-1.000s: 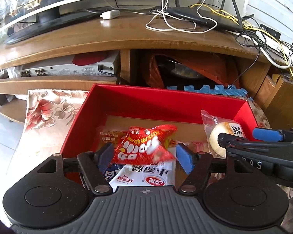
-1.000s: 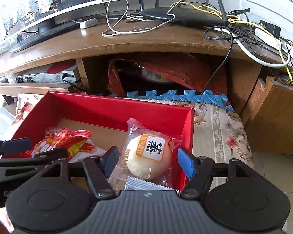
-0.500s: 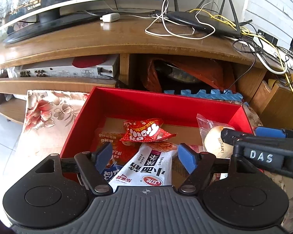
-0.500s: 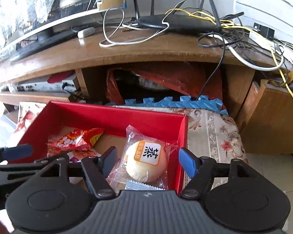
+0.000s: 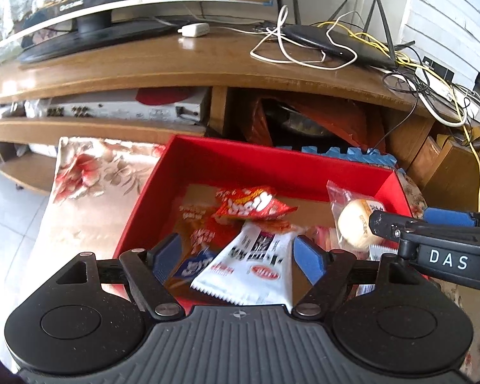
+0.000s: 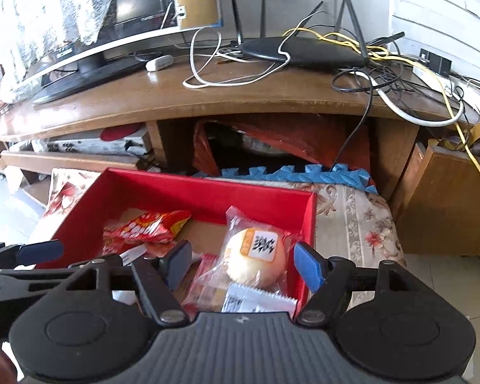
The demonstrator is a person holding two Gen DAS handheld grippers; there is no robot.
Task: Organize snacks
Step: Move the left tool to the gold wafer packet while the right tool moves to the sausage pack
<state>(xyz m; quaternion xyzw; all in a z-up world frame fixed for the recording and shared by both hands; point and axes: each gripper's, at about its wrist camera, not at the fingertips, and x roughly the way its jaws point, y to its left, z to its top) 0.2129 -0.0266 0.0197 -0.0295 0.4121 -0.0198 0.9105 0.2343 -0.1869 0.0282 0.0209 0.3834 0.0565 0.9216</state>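
An open red box [image 5: 240,156] [image 6: 192,182] stands on a floral cloth and holds several snack packets. A red crisp packet [image 5: 252,204] [image 6: 147,227] lies loose in its middle, and a white sachet [image 5: 252,262] rests just below it. My left gripper [image 5: 236,256] hovers over the box's near side. Its jaws are opening, and the pads touch nothing. A wrapped round bun [image 6: 256,259] [image 5: 355,227] lies at the box's right end. My right gripper [image 6: 244,260] hangs above it, open, pads clear of the wrapper.
A wooden TV stand [image 5: 176,73] runs across behind the box, carrying a screen, a router [image 6: 300,51] and tangled cables. Blue foam matting [image 6: 291,172] lies behind the box. A wooden cabinet [image 6: 448,198] stands to the right, and tiled floor lies to the left.
The red crisp packet, between my left pads a second ago, now lies in the box. Both grippers have drawn back and up, and their jaws stand wider.
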